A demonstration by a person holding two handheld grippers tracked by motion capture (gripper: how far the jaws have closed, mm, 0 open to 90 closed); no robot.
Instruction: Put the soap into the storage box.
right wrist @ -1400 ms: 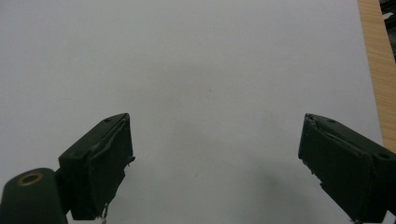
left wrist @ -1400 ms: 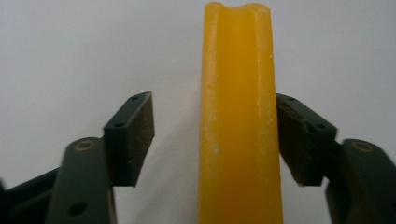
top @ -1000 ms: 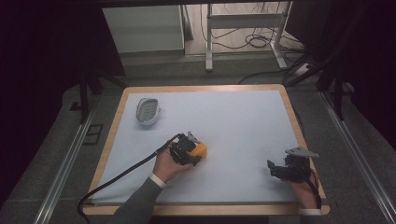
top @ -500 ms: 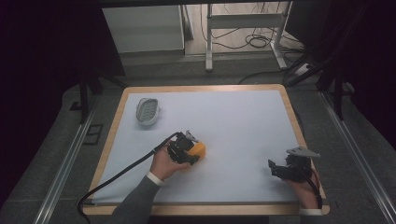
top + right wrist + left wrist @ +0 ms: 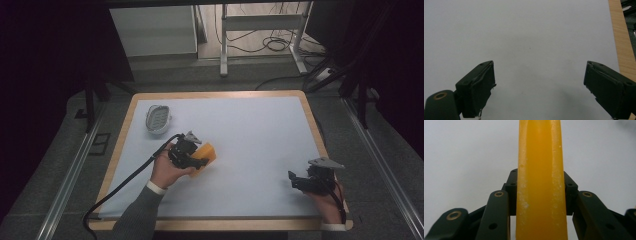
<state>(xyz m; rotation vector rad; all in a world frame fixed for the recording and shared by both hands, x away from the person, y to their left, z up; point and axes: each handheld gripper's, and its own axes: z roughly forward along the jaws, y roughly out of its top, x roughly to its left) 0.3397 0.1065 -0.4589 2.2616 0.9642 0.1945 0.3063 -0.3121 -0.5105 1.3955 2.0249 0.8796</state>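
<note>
The left gripper (image 5: 192, 156) is closed on an orange sponge-like block (image 5: 206, 154), and the left gripper view shows the block (image 5: 541, 182) standing edge-on between the two black fingers (image 5: 499, 215), its narrow face running straight up the middle with a finger pressed against each broad side. From above, most of the block sticks out beyond the fingertips, low over the white counter (image 5: 250, 130); whether it touches the surface cannot be told. Its skin looks matte and slightly pitted, with pale crumbs along the edges, so it is probably light, a little yielding and not slippery. A squeeze across the broad faces, as here, should hold it without much force, though a hard pinch could dent it. Taking it nearer its middle would stop the free end from sagging or swinging. The right gripper (image 5: 300, 181) rests well apart from the block, its fingers (image 5: 477, 87) spread wide with nothing between them but bare counter. A pale oval dish (image 5: 158, 119) sits beyond the left fingertips, apart from the block.
</note>
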